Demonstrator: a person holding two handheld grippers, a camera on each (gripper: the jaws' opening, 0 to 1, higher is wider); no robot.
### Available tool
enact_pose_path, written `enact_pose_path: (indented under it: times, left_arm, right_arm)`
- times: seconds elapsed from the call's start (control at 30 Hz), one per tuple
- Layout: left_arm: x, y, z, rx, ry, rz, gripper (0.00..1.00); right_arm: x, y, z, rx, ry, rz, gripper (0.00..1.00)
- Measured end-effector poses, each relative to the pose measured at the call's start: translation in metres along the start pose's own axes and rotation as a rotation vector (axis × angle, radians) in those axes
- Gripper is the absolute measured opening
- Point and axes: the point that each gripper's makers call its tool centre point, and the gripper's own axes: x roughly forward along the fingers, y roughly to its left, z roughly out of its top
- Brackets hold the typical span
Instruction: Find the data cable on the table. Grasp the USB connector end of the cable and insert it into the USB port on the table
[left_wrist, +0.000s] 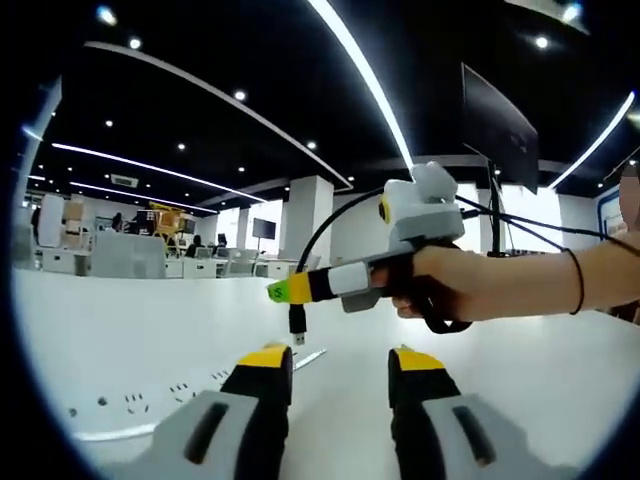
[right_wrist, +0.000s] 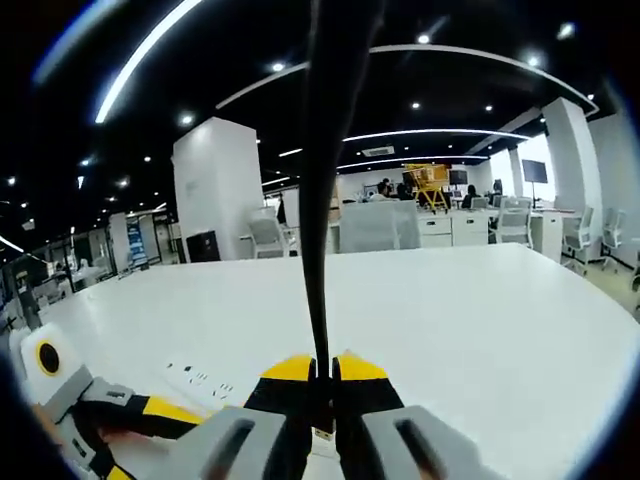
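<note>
The right tool is clamped tight on the data cable just above the USB connector, which hangs plug-down over the counter, well inside its far edge, likely for aiming at the socket strip on it. The left tool stands wide, empty.

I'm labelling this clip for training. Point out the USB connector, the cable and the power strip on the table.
USB connector (left_wrist: 297, 322), left gripper view, on its black plug body.
cable (right_wrist: 322, 200), right gripper view, on the black cord partway up.
power strip (left_wrist: 150, 400), left gripper view, on its white top face.
</note>
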Motion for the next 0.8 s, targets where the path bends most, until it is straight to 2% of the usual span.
enact_pose_path:
  times: [0.17,0.4,0.8]
  left_arm:
    - [0.000,0.002,0.000,-0.012,-0.003,0.001,0.38]
    - [-0.001,0.006,0.002,-0.031,-0.014,0.003,0.37]
    - [0.000,0.011,0.003,-0.049,-0.023,0.008,0.37]
  right_arm:
    - [0.004,0.000,-0.002,0.013,-0.002,0.008,0.08]
    - [0.012,-0.001,-0.005,-0.045,0.015,0.011,0.08]
    - [0.023,-0.004,-0.006,-0.055,0.023,0.034,0.08]
